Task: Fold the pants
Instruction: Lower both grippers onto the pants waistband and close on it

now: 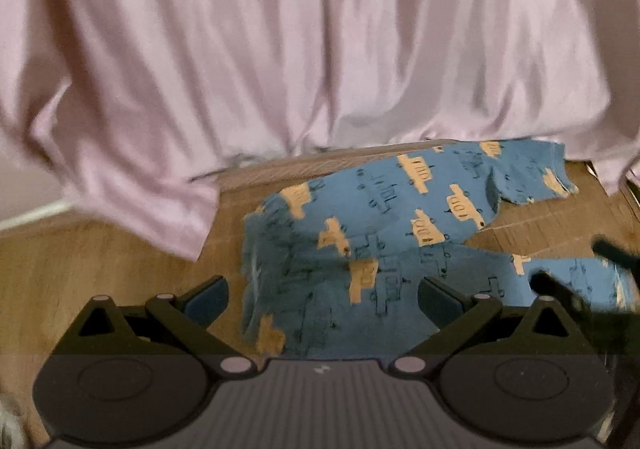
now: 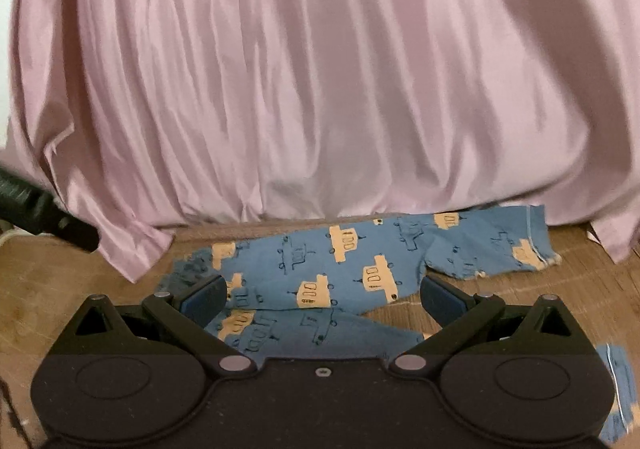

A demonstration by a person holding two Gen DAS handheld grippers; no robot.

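Meanwhile, blue pants (image 1: pixel 380 233) lie spread on the wood floor (image 1: pixel 100 257).
Left gripper (image 1: pixel 323 295) and right gripper (image 2: pixel 323 295) gape wide, empty; pink curtain (image 2: pixel 320 69) at twelve o'clock.

Bare wood floor (image 1: pixel 100 257) left of pants (image 1: pixel 360 233) — pink drape (image 1: pixel 320 49) behind.

Pants (image 1: pixel 384 233) flat on floor (image 1: pixel 100 257), waist end left, legs running right. Legs spread apart: far leg (image 2: pixel 492 245) angled back toward curtain (image 2: pixel 320 89), near leg (image 2: pixel 320 329) closer to cameras, bare floor between them. Curtain hangs behind pants, hem reaching floor; far leg's cuff just beside hem, perhaps touching. Left gripper (image 1: pixel 322 299) over waist end; right gripper (image 2: pixel 322 295) over crotch, both above pants.
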